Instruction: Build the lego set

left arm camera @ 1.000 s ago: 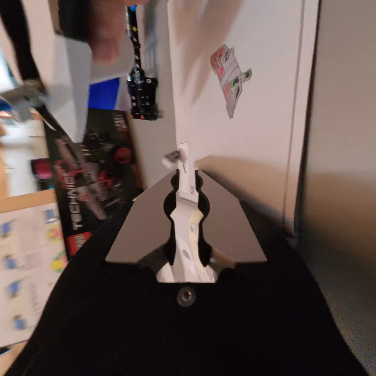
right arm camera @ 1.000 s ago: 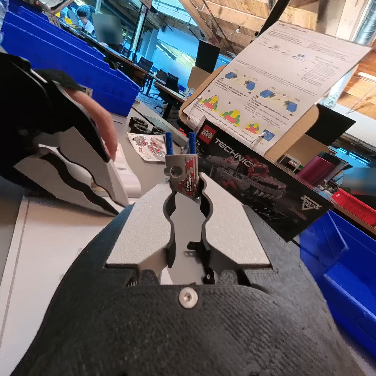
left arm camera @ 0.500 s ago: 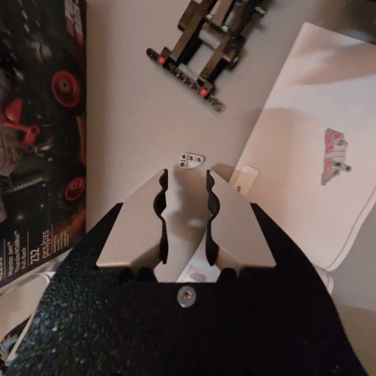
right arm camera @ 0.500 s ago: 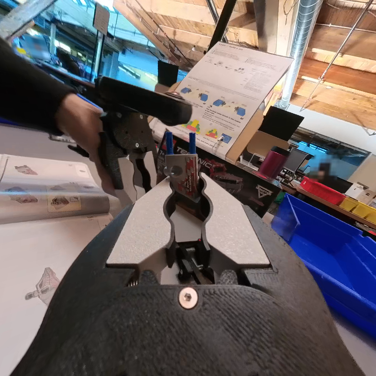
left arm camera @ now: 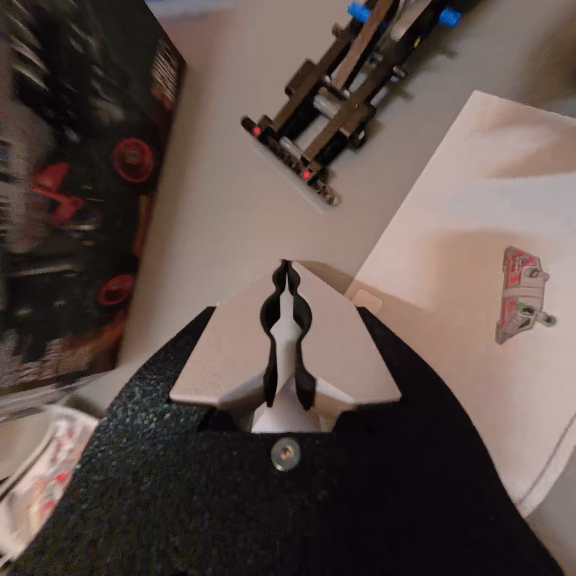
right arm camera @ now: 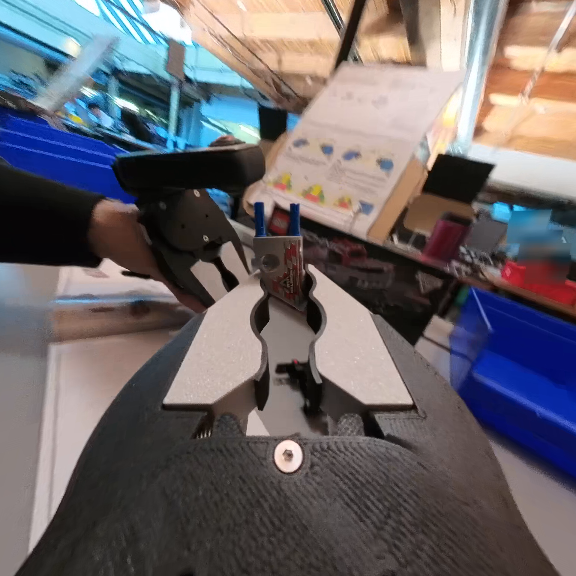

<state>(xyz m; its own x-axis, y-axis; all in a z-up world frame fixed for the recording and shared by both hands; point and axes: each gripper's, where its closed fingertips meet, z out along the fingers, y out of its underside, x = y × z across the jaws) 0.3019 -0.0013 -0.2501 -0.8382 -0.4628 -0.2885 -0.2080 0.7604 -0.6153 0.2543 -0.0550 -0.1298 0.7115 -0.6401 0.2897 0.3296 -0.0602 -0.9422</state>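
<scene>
My left gripper [left arm camera: 286, 265] is shut with its tips down on the grey table. They appear to be shut on a small grey piece, which the tips hide. It also shows in the right wrist view [right arm camera: 218, 277], held by a hand. The black chassis [left arm camera: 327, 124], with red pins and blue pins, lies just beyond it and shows between my right fingers [right arm camera: 299, 380]. My right gripper [right arm camera: 286, 280] is shut on a grey stickered panel [right arm camera: 277, 265] with two blue pins pointing up, held above the table.
The open instruction booklet [left arm camera: 467, 249] lies right of the left gripper. The black set box [left arm camera: 78, 187] stands to the left, with a sticker sheet [left arm camera: 40, 467] near it. Blue bins [right arm camera: 514, 358] sit at the right, and a printed board [right arm camera: 358, 140] leans behind the box.
My left gripper let go of a white strip, swung down to the table, moved onto the small grey piece and closed. My right gripper kept its hold on the panel while the view shifted.
</scene>
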